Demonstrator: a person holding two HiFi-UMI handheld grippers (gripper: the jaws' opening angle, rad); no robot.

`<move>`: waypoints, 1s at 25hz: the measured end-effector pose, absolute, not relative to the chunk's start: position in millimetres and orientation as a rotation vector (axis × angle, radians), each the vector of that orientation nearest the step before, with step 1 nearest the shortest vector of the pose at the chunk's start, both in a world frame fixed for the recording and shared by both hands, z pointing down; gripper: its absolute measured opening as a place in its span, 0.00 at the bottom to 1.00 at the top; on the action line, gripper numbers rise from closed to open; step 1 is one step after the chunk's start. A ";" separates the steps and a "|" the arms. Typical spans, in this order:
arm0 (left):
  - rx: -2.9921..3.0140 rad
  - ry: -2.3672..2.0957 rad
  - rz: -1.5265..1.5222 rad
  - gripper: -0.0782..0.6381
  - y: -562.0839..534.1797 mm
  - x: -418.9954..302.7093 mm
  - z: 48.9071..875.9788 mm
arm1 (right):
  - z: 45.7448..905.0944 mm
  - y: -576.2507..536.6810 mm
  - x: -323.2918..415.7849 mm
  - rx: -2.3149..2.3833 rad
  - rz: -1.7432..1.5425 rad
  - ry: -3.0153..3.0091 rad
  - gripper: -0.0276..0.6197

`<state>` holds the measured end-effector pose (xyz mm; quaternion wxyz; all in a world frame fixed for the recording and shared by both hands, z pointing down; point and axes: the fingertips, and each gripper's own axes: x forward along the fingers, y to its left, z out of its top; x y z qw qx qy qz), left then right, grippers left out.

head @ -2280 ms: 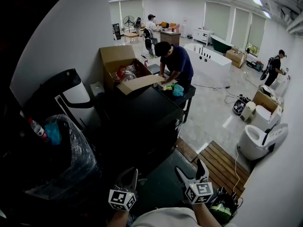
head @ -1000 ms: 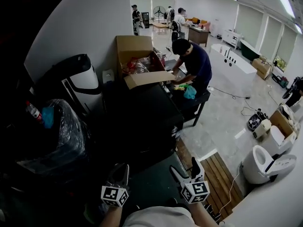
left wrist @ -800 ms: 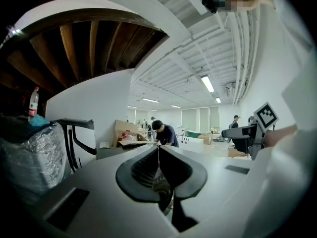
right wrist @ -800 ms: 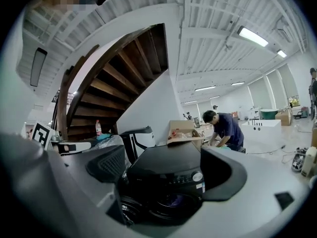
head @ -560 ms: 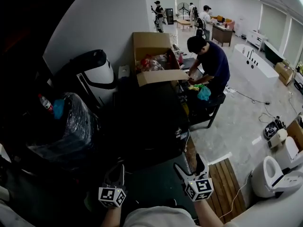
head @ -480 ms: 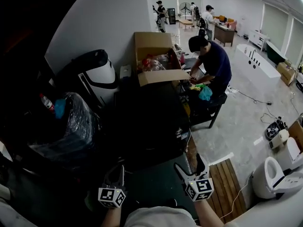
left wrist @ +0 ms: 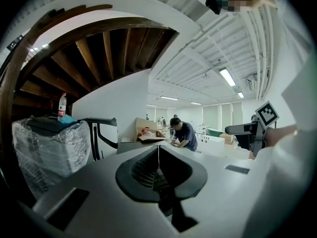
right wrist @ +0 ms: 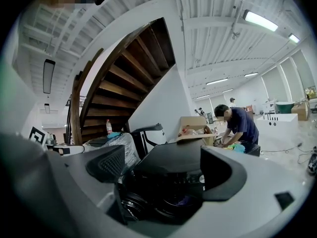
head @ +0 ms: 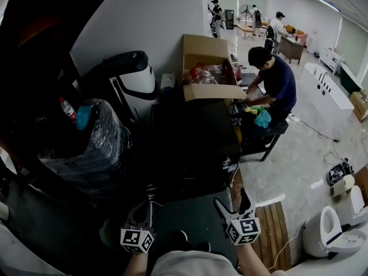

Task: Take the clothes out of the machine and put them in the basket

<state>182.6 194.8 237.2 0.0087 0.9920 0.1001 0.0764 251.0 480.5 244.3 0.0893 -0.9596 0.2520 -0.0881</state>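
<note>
Scene shifted right — machine (head: pixel 195 145) ahead | left claw (head: pixel 149 203) together | right claw (head: pixel 233 200) apart

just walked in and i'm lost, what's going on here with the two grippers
A person stands before a black machine with a gripper in each hand, both held low in front of it. The left gripper is shut on nothing; the right gripper is open and empty. No clothes are in either one. Further back, another person bends over a table beside an open cardboard box.
</note>
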 end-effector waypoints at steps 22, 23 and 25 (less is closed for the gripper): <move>3.063 0.463 0.298 0.14 112.6 215.3 271.1 | 258.7 400.3 262.8 -2.919 -0.327 0.627 0.77; 3.059 0.450 0.301 0.14 111.2 215.7 272.1 | 260.3 401.1 262.8 -2.916 -0.331 0.626 0.77; 3.055 0.422 0.306 0.14 111.6 215.4 274.0 | 263.0 404.4 264.3 -2.909 -0.338 0.636 0.77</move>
